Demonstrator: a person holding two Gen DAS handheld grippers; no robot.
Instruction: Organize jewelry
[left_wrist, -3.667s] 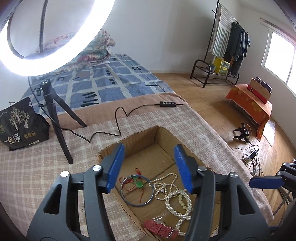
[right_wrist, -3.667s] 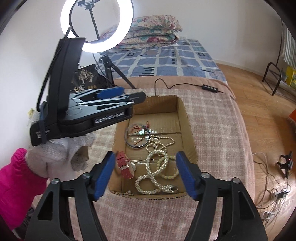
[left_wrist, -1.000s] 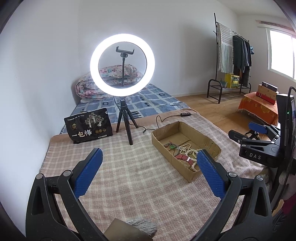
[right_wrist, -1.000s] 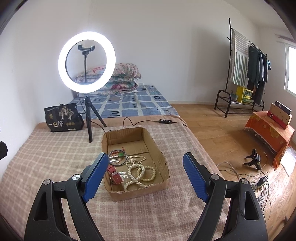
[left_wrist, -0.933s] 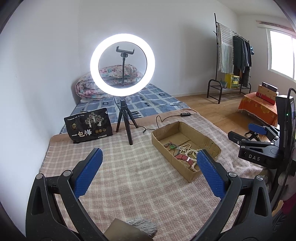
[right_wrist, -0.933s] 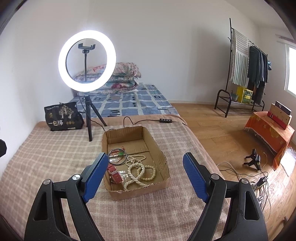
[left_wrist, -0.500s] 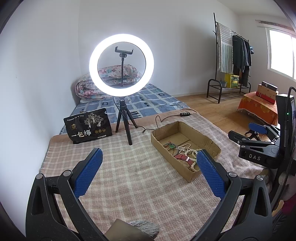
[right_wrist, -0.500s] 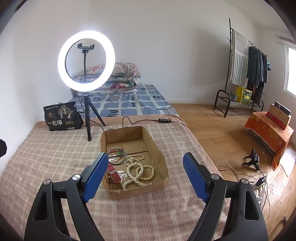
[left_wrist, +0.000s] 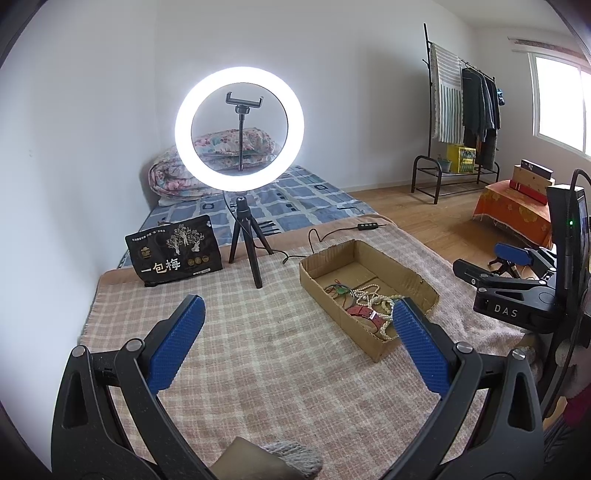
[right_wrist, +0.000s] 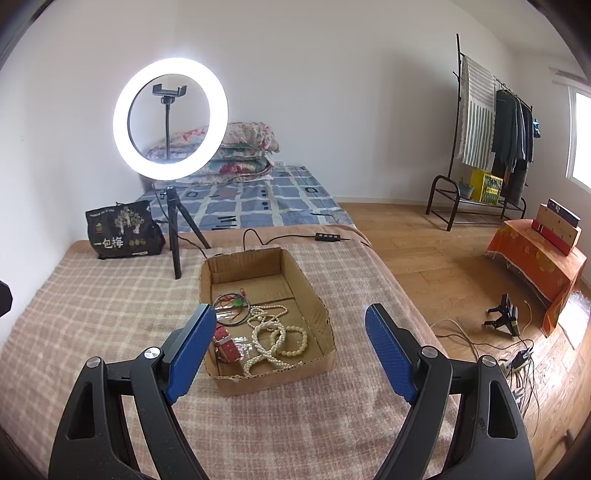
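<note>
A shallow cardboard box (right_wrist: 312, 295) (left_wrist: 321, 291) lies on a plaid blanket. In it lie pearl necklaces (right_wrist: 275, 339) (left_wrist: 373, 295), a red watch strap (right_wrist: 226, 345) (left_wrist: 364, 313), and a dark bangle with red and green cord (right_wrist: 232, 304) (left_wrist: 338, 290). My left gripper (left_wrist: 297, 339) is open and empty, well back from the box and to its left. My right gripper (right_wrist: 290, 349) is open and empty, held above the blanket short of the box's near end. The right gripper's body also shows at the right of the left wrist view (left_wrist: 517, 291).
A lit ring light on a tripod (right_wrist: 170, 118) (left_wrist: 240, 129) stands behind the box, its cable and remote (right_wrist: 327, 236) trailing right. A black printed bag (right_wrist: 123, 229) (left_wrist: 173, 254) sits at back left. The blanket's right edge drops to a wooden floor (right_wrist: 443, 266).
Both grippers pulled up and back from close over the box 3.7 s ago and opened wider. Over the last second both views have barely shifted.
</note>
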